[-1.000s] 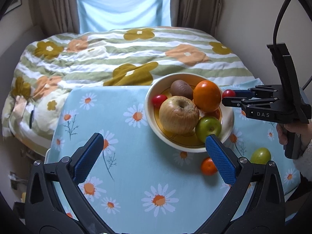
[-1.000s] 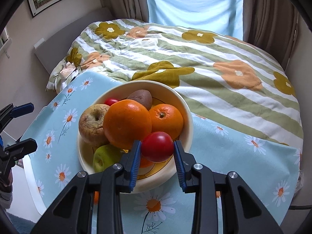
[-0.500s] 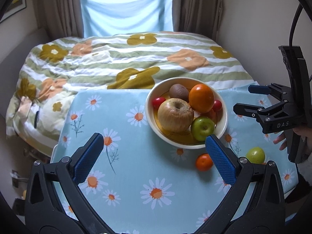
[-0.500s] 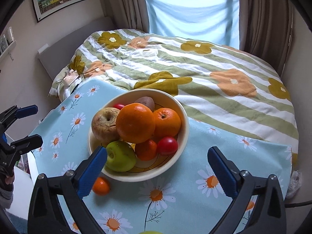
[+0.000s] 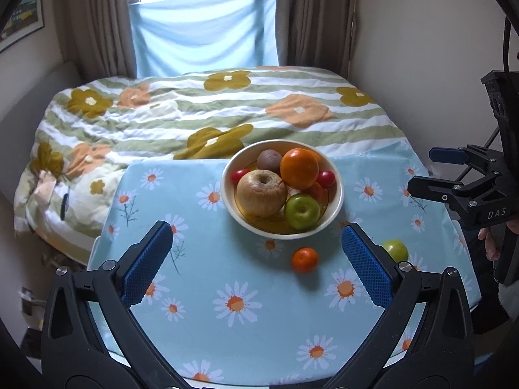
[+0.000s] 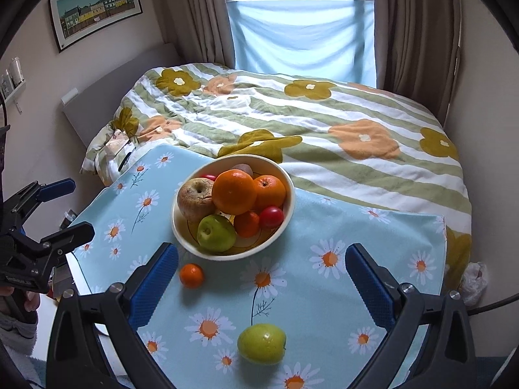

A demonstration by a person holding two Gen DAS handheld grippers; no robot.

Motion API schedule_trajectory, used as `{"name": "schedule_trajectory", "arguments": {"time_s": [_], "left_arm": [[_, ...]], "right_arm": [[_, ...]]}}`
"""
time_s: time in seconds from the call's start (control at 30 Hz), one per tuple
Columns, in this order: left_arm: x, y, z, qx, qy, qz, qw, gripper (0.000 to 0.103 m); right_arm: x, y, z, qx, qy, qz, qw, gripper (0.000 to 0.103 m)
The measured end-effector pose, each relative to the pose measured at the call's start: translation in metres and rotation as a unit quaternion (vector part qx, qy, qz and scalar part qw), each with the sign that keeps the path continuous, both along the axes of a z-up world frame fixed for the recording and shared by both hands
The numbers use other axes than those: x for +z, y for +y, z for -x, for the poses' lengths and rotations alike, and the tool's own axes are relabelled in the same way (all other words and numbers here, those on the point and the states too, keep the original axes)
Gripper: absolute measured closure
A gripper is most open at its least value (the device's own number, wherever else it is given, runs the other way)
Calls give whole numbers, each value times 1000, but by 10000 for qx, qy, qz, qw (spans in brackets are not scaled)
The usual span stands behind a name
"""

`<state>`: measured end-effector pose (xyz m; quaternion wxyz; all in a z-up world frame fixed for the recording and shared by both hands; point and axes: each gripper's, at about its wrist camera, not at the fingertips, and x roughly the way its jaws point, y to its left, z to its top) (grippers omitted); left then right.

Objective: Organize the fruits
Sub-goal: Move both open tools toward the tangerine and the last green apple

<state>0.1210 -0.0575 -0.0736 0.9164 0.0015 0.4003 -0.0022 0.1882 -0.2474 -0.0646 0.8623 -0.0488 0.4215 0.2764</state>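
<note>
A cream bowl (image 5: 335,206) (image 6: 290,215) stands on the daisy-print cloth. It holds a big orange (image 6: 234,191), a brownish apple (image 5: 261,193), a green apple (image 6: 216,233), a kiwi (image 5: 269,159), a red tomato (image 6: 271,217) and other small fruit. Outside it on the cloth lie a small mandarin (image 5: 305,260) (image 6: 191,275) and a green apple (image 5: 395,249) (image 6: 261,343). My left gripper (image 5: 256,259) (image 6: 63,206) is open and empty, short of the bowl. My right gripper (image 6: 262,277) (image 5: 433,173) is open and empty too, above the loose fruit.
The cloth-covered table (image 5: 194,291) butts against a bed with a flowered striped quilt (image 5: 194,113). Walls stand close on both sides. A person's hand (image 5: 489,243) holds the right gripper's handle at the table's right edge.
My right gripper let go of the red tomato, which now lies in the bowl, and its jaws spread wide. Both grippers drew back and rose away from the bowl.
</note>
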Motion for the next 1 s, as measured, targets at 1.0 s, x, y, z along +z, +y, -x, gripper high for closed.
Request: {"name": "schedule_trajectory", "arguments": {"time_s": [1.0], "left_arm": [[-108, -28, -28, -696, 1172, 909, 9865, 0]], "right_arm": [[-87, -32, 63, -1499, 1134, -229, 9819, 0]]}}
